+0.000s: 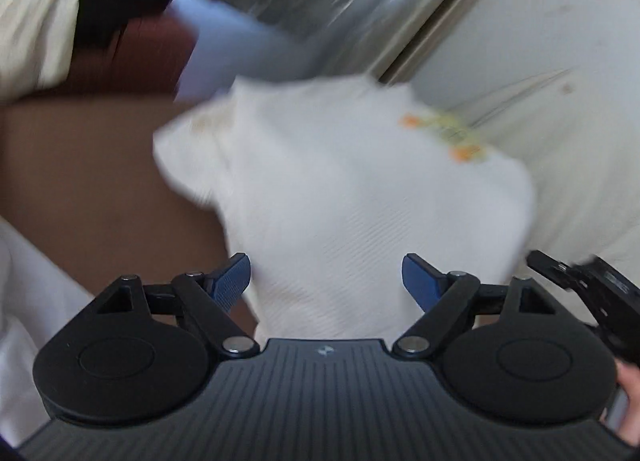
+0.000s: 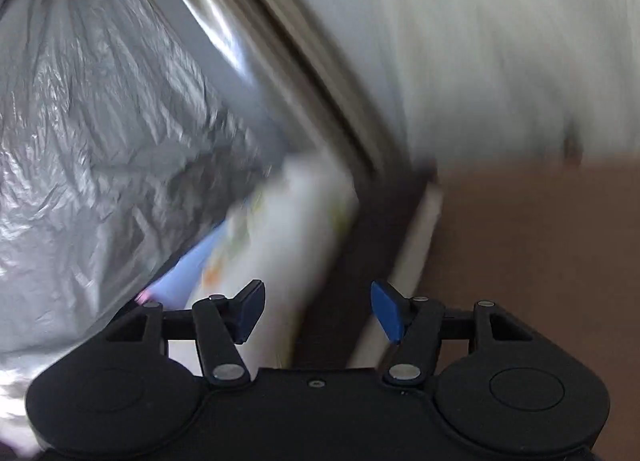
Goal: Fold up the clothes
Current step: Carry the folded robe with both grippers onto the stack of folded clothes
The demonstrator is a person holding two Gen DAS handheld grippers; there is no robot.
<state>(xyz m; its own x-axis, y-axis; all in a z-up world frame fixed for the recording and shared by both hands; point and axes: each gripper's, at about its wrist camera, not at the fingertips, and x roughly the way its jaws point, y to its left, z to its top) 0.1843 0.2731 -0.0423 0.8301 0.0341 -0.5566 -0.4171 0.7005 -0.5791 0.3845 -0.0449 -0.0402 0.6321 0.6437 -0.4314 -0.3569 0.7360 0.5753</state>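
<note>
Left gripper (image 1: 326, 281) jaws spread wide above folded white printed cotton garment (image 1: 340, 189) on brown table (image 1: 80, 181), right gripper (image 2: 318, 311) jaws wide apart, both holding nothing

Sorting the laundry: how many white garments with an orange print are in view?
1: the shirt lies on the brown surface, ahead of the open left tool. Blur may hide others.

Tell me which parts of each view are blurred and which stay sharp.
Left wrist view: the white garment and brown surface are smeared by motion blur, while the left gripper stays sharp. Right wrist view: the wall and metal rail streak diagonally, the plastic sheet is somewhat clearer, and the right gripper is crisp.
</note>
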